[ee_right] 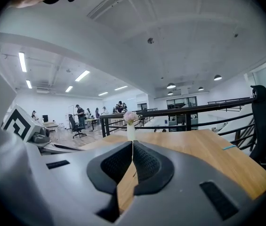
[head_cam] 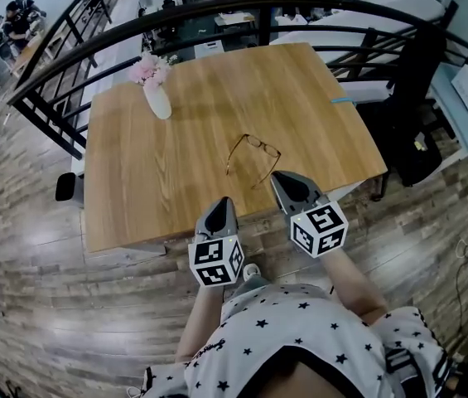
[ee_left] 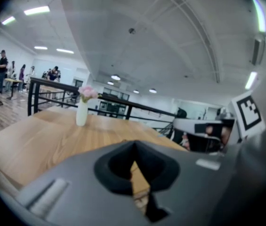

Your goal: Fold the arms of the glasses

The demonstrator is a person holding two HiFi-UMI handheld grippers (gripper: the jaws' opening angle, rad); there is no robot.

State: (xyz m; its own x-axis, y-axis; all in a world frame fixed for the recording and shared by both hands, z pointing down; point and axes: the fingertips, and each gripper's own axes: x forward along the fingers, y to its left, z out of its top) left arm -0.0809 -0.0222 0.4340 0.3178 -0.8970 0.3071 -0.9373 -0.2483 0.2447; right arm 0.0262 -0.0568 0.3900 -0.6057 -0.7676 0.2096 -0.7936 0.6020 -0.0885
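White vase (head_cam: 158, 102) with pink flowers is standing near worktop (head_cam: 134, 193) far-left corner; black railing (head_cam: 242, 8) is curving behind.

On the pale wooden tabletop (head_cam: 159, 189) we find the thin wire-framed glasses (head_cam: 253, 157) towards its near edge, right of centre. The white vase of pink flowers (head_cam: 158, 99) stands well behind them to the left, near the far left corner. Our left gripper (head_cam: 226, 201) and right gripper (head_cam: 277, 176) sit side by side at the near edge, the right just beside the glasses, and the black metal railing (head_cam: 217, 11) runs behind the tabletop.
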